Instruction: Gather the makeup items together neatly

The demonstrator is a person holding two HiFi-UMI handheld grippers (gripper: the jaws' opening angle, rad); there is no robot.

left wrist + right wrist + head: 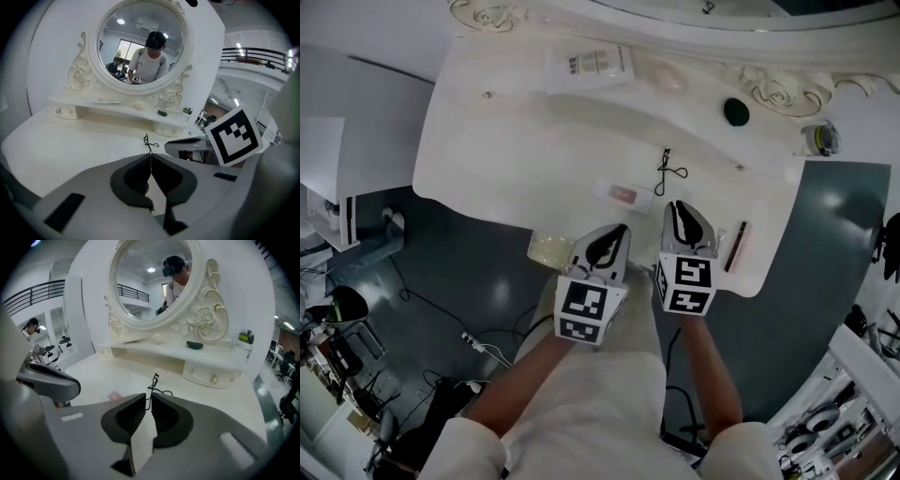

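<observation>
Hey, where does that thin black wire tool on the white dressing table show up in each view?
Head view: the thin black wire tool lies mid-table, just beyond the right tongs.
Left gripper view: centre, just above the shut left tongs.
Right gripper view: centre, just past the shut right tongs.
Shared landmark: the dark green oval object on the raised shelf, beyond the tool and to its right in every view.

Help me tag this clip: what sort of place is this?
Probably a lab or workshop with a staged vanity corner: an ornate white dressing table with a round carved-frame mirror, yet white cables on the dark floor and cluttered equipment benches.
</observation>
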